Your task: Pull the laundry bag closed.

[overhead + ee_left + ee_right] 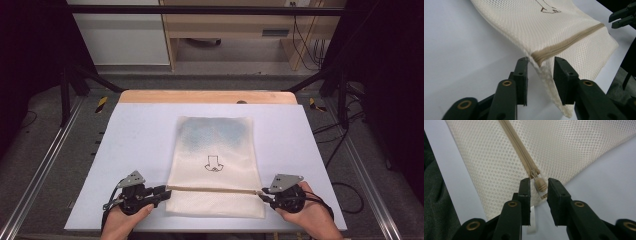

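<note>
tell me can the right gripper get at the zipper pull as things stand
Probably yes: the zipper pull already sits between the open jaws of the right gripper, at the mesh bag's edge, with nothing in the way.

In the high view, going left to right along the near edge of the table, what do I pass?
Left gripper → mesh bag with its tan zipper running across → right gripper, all on the white table.

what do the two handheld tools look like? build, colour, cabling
Both tools, left and right, are black, each topped by a grey three-cornered plate with a black cable trailing back. The jaws are flat black blocks on linkage arms with brass-coloured pivot rings. Hands are bare, no sleeves visible.
</note>
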`<state>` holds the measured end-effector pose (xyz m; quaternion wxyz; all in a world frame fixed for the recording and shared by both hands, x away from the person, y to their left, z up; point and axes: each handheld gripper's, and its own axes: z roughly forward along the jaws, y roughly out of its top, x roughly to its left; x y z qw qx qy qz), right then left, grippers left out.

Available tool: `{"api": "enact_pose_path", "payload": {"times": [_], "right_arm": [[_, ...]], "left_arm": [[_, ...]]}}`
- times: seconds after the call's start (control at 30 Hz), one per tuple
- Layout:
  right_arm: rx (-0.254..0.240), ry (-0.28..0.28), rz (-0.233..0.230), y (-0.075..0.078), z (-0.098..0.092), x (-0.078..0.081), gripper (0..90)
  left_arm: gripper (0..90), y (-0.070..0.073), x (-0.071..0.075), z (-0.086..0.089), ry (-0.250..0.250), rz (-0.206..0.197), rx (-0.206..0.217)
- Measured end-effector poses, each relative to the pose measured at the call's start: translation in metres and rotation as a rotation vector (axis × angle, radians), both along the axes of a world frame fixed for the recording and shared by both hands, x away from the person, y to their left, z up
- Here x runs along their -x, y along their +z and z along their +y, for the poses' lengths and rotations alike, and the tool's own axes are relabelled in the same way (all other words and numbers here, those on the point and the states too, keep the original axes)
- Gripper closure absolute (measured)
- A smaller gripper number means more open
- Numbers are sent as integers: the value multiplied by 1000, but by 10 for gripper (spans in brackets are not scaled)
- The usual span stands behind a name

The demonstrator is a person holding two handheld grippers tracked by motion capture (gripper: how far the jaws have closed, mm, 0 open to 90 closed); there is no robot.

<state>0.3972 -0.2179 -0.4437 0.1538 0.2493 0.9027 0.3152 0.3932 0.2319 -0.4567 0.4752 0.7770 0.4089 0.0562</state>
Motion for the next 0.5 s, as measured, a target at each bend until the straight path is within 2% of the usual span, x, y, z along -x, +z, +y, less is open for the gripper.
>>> {"api": "enact_pose_path", "payload": {"times": [0.07,0.17,0.23,0.33,0.4,0.5], "right_arm": [[-13,0,-2,1,0,0,696],[-24,-5,-6,3,0,0,667],[-30,-14,-17,5,2,0,615],[-42,-39,-36,8,5,0,530],[-44,-56,-52,9,6,-2,471],[-57,-76,-72,10,10,-3,393]], "left_arm": [[591,4,5,3,13,-19,7],[555,7,7,4,16,-48,-14],[526,7,6,4,32,-55,-18],[461,8,4,2,51,-80,-50],[450,10,2,0,61,-90,-31],[395,13,1,-4,79,-118,-56]]}}
